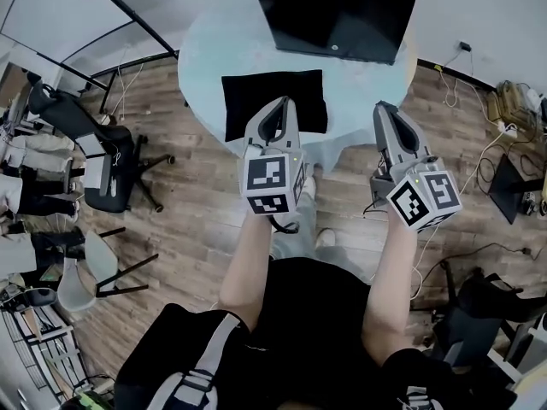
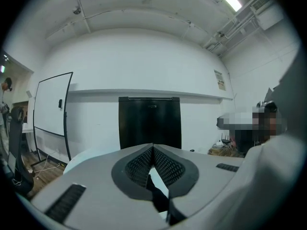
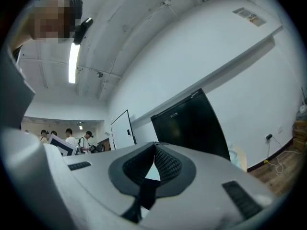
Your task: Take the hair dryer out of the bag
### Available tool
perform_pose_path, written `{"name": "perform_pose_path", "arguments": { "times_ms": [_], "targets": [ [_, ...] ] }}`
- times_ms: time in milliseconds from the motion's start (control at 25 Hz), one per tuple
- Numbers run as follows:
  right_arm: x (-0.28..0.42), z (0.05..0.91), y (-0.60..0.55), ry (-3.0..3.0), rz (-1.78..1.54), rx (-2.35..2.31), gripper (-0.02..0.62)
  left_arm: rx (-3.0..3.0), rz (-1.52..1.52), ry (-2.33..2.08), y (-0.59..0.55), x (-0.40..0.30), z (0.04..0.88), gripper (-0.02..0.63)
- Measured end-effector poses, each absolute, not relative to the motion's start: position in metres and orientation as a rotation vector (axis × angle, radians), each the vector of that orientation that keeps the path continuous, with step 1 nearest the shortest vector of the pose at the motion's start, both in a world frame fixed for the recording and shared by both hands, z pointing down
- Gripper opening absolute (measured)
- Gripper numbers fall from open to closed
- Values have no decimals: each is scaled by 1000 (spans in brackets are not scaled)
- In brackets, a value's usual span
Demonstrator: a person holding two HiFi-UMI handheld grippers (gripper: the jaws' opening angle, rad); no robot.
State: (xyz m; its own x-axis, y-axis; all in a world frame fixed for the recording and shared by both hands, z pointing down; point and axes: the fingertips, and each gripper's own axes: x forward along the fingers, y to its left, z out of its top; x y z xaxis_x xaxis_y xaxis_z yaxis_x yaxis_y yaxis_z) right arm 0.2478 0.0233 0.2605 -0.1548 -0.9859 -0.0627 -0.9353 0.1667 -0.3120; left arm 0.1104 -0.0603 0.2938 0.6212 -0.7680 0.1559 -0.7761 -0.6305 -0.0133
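A: Where is the flat black fabric bag (image 1: 256,88)?

B: It lies on the round pale table (image 1: 205,49), towards the near side, just in front of the large black panel (image 1: 338,11) that stands at the far edge. The hair dryer itself doesn't show in any view.

A: And the left gripper (image 1: 282,102)?

B: In the head view its tip sits over the near part of the bag. I can't tell whether it touches the fabric. In the left gripper view the left gripper (image 2: 153,146) points roughly level at the panel (image 2: 150,123), its two ribbed pads pressed together with nothing between them.

A: The right gripper (image 1: 382,107)?

B: It is off to the right of the bag and apart from it, near the table's rim. In the right gripper view the right gripper (image 3: 154,144) is tilted, with its pads likewise together and nothing gripped.

A: Anything else around?

B: There is a wood-plank floor (image 1: 197,220) under the table and a black office chair (image 1: 102,161) well off to the left.
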Motion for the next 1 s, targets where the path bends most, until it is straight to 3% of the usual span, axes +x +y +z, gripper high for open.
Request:
{"name": "perform_pose_path", "arguments": {
  "times_ms": [720,1000],
  "targets": [
    [238,360,-96,2266,-627,-1817,6,2688,650,-1246,-156,123,405,18],
    [239,398,-119,2302,-740,-1864,6,2638,791,-1171,-180,130,451,109]
  ]
}}
